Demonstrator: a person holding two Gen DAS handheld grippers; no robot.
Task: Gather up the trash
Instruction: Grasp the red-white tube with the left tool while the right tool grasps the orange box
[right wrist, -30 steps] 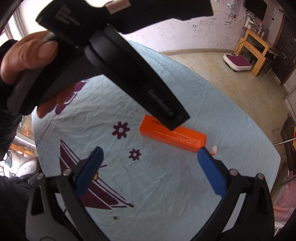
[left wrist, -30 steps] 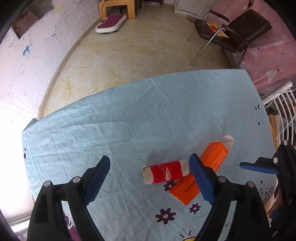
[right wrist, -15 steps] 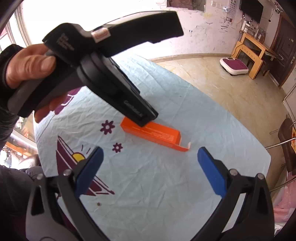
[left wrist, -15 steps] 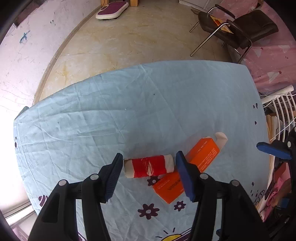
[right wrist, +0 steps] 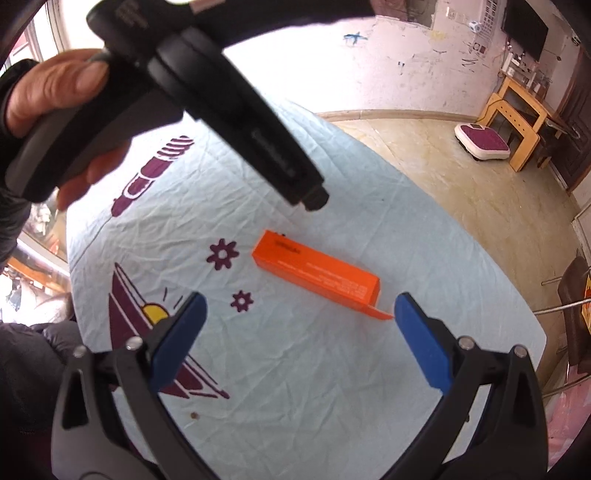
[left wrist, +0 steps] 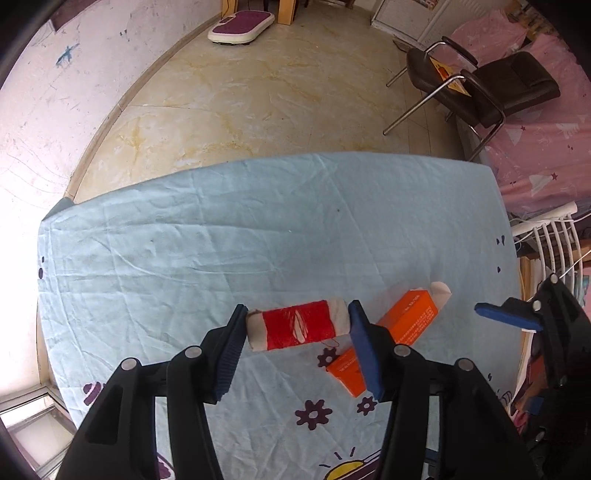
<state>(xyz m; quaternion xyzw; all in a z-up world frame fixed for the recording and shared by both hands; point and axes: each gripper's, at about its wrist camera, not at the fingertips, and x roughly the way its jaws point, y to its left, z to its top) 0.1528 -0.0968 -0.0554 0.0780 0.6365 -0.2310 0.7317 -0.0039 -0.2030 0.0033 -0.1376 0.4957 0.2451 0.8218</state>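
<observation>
A red-and-white wrapped roll [left wrist: 298, 329] lies crosswise between the fingers of my left gripper [left wrist: 297, 325], which is shut on its two ends and holds it just above the light blue cloth. An orange carton [left wrist: 388, 341] with an open white flap lies on the cloth to the right of the roll. It also shows in the right wrist view [right wrist: 316, 271]. My right gripper [right wrist: 295, 332] is open and empty, hovering just short of the carton. The left gripper's body [right wrist: 229, 110] and the hand holding it fill the upper left of the right wrist view.
The table is covered by a light blue cloth [left wrist: 221, 240] with purple flowers and a boat print. A black chair [left wrist: 480, 88] stands on the floor beyond the far right corner. A white wire rack [left wrist: 550, 240] stands at the right edge. A purple scale [left wrist: 240, 27] lies far off.
My left gripper moved onto the red roll and shut on its ends, then lifted it slightly. My right gripper stayed open and drew a little closer to the orange carton.
</observation>
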